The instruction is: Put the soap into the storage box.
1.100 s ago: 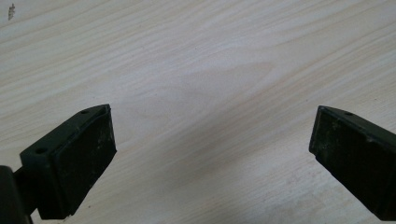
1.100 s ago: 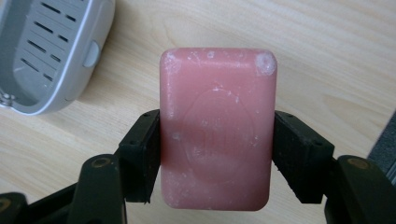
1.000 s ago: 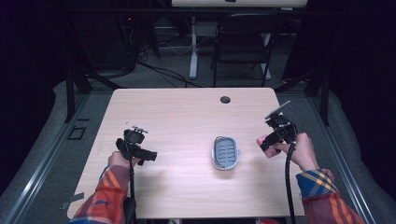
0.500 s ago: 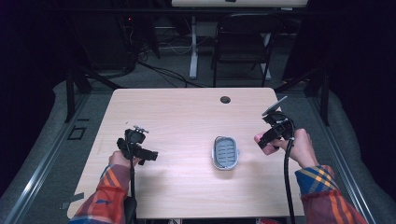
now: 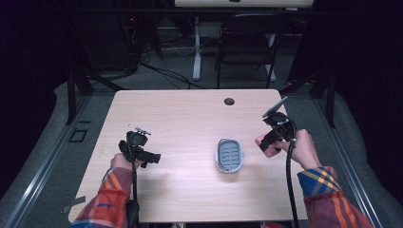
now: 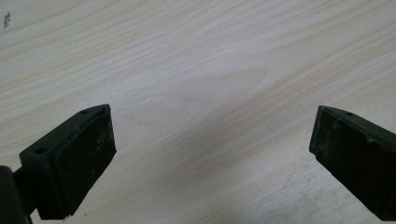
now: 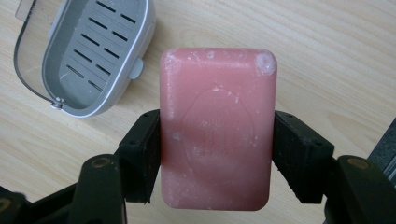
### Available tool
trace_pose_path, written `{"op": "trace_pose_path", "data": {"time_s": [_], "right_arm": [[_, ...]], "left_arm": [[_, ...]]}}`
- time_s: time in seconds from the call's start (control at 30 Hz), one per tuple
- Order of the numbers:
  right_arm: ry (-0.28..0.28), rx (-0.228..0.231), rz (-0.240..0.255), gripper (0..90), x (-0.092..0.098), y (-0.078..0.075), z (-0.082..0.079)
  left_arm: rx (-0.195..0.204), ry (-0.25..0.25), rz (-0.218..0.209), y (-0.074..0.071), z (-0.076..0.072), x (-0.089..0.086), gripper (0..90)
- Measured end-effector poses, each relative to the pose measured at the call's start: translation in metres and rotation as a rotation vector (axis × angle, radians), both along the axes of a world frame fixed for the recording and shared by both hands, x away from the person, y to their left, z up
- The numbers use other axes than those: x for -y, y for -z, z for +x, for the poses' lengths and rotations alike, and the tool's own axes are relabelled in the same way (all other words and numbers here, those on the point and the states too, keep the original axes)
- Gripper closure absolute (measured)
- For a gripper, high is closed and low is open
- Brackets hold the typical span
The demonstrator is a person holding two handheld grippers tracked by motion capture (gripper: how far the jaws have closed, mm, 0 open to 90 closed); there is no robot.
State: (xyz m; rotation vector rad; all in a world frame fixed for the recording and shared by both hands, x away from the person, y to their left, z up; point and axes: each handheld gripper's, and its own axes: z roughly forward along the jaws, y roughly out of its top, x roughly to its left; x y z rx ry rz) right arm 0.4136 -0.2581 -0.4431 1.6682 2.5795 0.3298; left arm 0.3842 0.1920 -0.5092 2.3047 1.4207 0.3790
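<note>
- Ahead of your right gripper (image 7: 217, 140) and off to the left of its jaws lies the soap dish (image 7: 95, 51), a grey slotted tray with a thin wire handle. It sits on the table (image 5: 180, 114), apart from the soap, with bare wood between them and nothing in the gap.
- Your left gripper (image 6: 210, 149) looks down on plain wood grain: its jaws stand wide apart with nothing between them.
- By count: one soap bar (image 7: 217, 126), one soap dish (image 5: 230, 155), two grippers (the left gripper (image 5: 153, 157) over the table's left side, the right gripper (image 5: 263, 144) near its right edge). There is one small dark round hole (image 5: 229, 101) near the table's far edge.
- Your right jaws are clamped on the pink soap bar (image 5: 264, 142), one pad on each long side, gripping its lower half.
- The bar's long axis runs straight out along the jaws, away from your hand (image 5: 300, 148); its broad face is turned toward the gripper's camera, and its far end reaches well past the jaw tips.
</note>
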Motion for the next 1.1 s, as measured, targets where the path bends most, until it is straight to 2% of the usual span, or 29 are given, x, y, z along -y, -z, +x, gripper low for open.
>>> {"op": "trace_pose_path", "data": {"time_s": [0.47,0.53,0.87,1.1], "right_arm": [[-0.027,-0.004,-0.003,37.0,-0.014,-0.007,0.001],[-0.049,-0.016,-0.002,37.1,-0.016,-0.008,0.003],[-0.053,-0.012,0.013,37.1,-0.026,-0.008,0.004],[-0.096,-0.021,0.002,37.1,-0.037,-0.008,0.007]], "left_arm": [[0.002,0.003,0.0,0.0,0.0,0.001,0.2],[0.001,0.003,-0.001,0.0,0.0,0.001,0.2],[0.0,0.003,-0.002,0.0,0.0,0.001,0.2],[-0.001,0.008,0.002,0.0,0.0,0.002,0.3]]}}
